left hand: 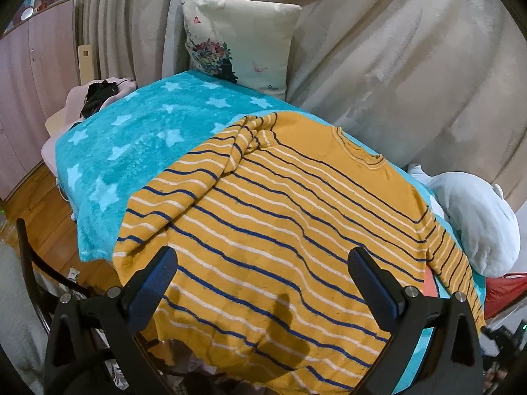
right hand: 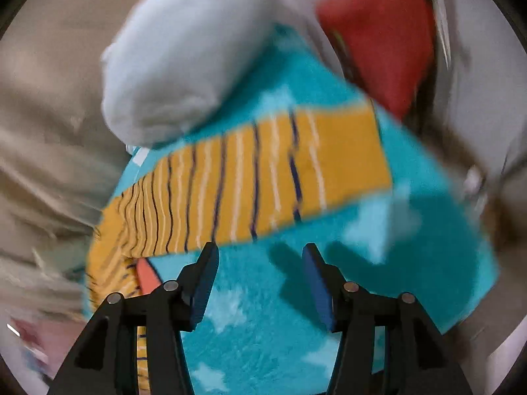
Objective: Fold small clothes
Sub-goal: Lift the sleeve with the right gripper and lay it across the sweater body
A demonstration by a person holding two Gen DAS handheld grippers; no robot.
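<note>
One yellow striped sweater (left hand: 280,223) lies spread on the star-patterned teal blanket (left hand: 131,138), one sleeve (right hand: 257,177) stretched flat toward 3 o'clock. Left gripper (left hand: 263,273) hovers over the hem, jaws spread, holding nothing. Right gripper (right hand: 260,276), also spread, hangs just short of that sleeve. At 1 o'clock sits a pale plush toy (left hand: 474,217); a floral pillow (left hand: 240,39) stands at 12.
</note>
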